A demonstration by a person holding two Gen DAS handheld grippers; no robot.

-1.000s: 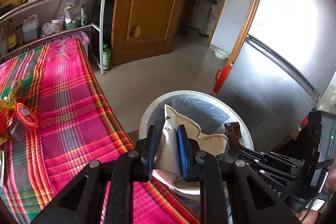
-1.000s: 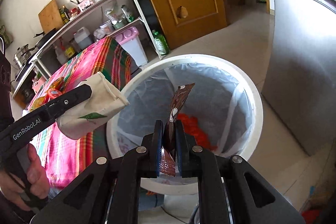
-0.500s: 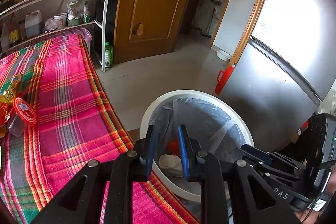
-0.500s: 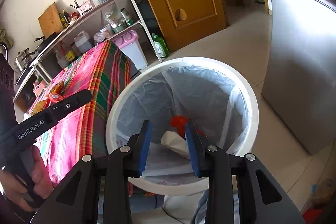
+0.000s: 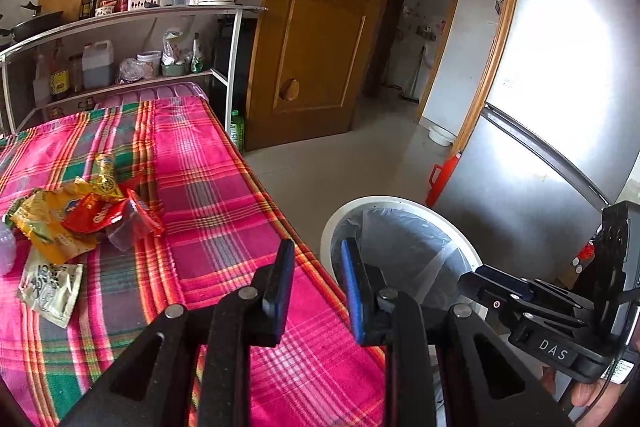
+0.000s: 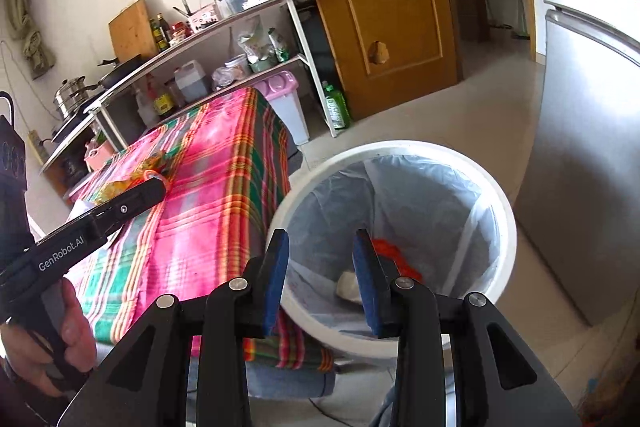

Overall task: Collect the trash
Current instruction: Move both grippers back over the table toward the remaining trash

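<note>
Bin with two discarded pieces, both grippers empty.

Lined bin mouth open from above, plaid table edge beside it, fridge close behind

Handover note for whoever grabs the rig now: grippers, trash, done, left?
Left gripper: jaws open, empty, over the table edge.
Right gripper: jaws open, empty, over the bin.
Done: a pale wrapper and red trash lie in the bin.
Left: the wrapper pile and a pale packet on the plaid tablecloth.
</note>
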